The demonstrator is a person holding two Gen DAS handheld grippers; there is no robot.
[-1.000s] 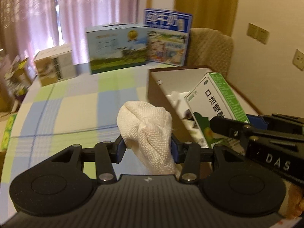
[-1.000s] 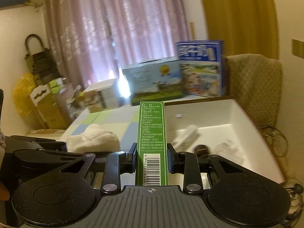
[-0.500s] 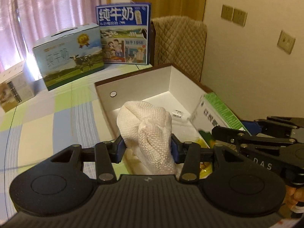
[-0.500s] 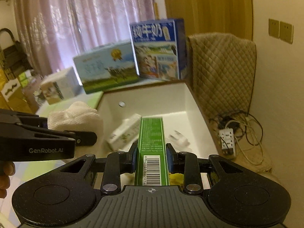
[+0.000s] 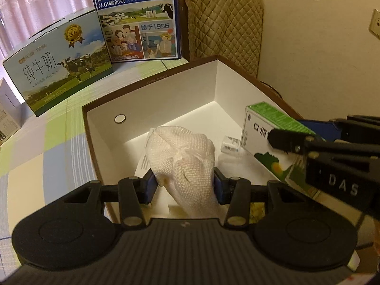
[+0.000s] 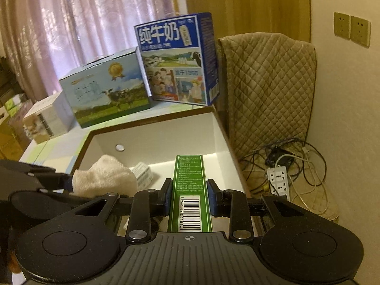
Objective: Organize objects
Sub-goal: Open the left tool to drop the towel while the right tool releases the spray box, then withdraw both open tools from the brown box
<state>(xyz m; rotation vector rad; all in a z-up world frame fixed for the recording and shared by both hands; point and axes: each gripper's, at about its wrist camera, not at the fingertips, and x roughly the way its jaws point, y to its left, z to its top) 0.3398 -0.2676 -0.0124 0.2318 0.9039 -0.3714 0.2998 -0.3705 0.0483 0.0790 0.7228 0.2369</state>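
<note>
Left gripper, jaws part-open, clamped on a bunched white woven cloth, held above the interior of the open white box with brown rim. Right gripper, jaws narrow, pinching a slim green-and-white carton (barcode facing the camera) over the same box.

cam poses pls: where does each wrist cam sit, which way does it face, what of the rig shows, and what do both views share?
Left wrist: behind the left gripper, angled down into the white box; fingers clamp a white cloth; the right gripper enters at right.
Right wrist: behind the right gripper, clamping a green carton; the left gripper shows at left.
Shared: box, cloth, carton, both milk cartons.
</note>
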